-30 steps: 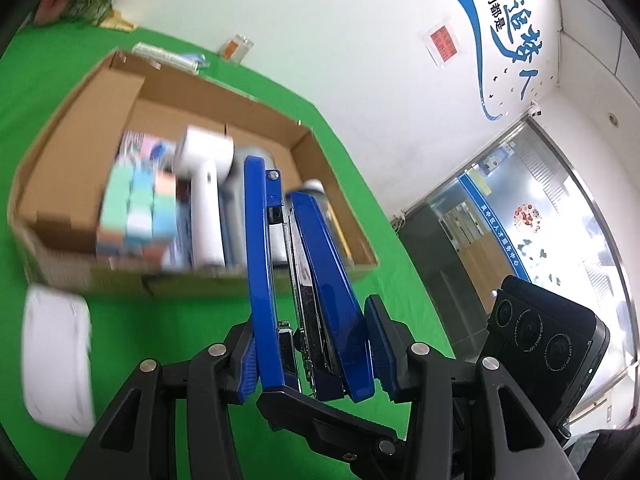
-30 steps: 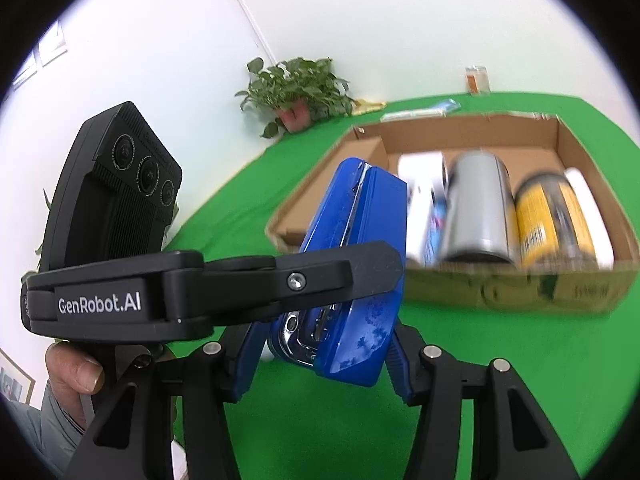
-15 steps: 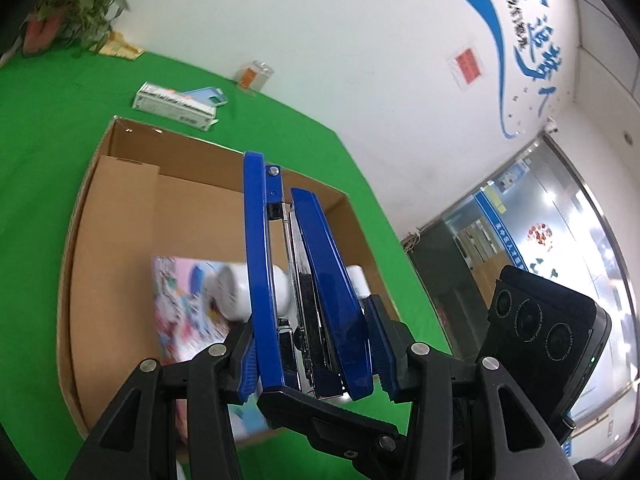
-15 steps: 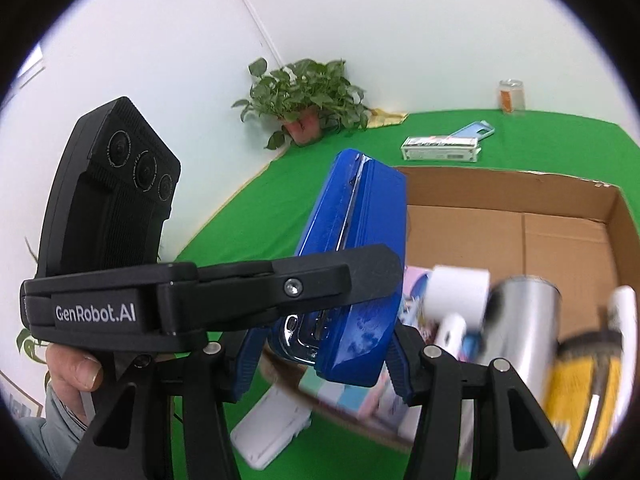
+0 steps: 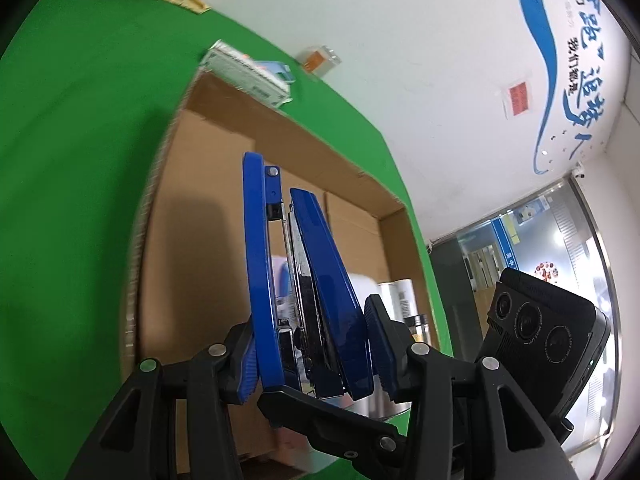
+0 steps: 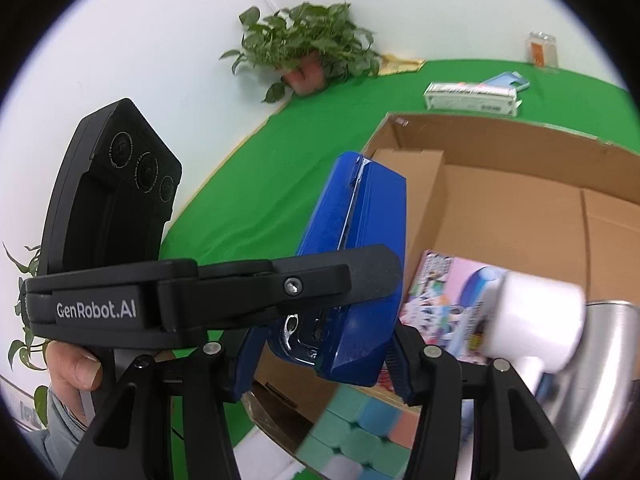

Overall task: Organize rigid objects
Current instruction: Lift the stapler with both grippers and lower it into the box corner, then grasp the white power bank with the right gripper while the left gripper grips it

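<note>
The stapler [image 5: 308, 280], a blue one, is held in mid-air above the open cardboard box [image 5: 192, 216], and both tools have it: the left gripper [image 5: 310, 352] has its jaws closed on the two flat sides, and the right gripper [image 6: 320, 364] has its jaws closed on the rear end. Two holds probably keep the hinged top from swinging open and let it be aimed at the bare left half of the box floor. That half looks kept free for it, since a picture box [image 6: 432, 292], a white bottle [image 6: 536, 324], a steel can [image 6: 600, 368] and a pastel cube [image 6: 360, 432] crowd the right side. On the green worktop [image 5: 80, 120] beyond the box lie a long carton [image 6: 470, 98] and a small clear jar [image 6: 542, 50]; their print is too blurred to read. "GenRobot.AI" stands on the left tool's arm in the right view, and blue Chinese lettering runs along the wall at far right in the left view.
</note>
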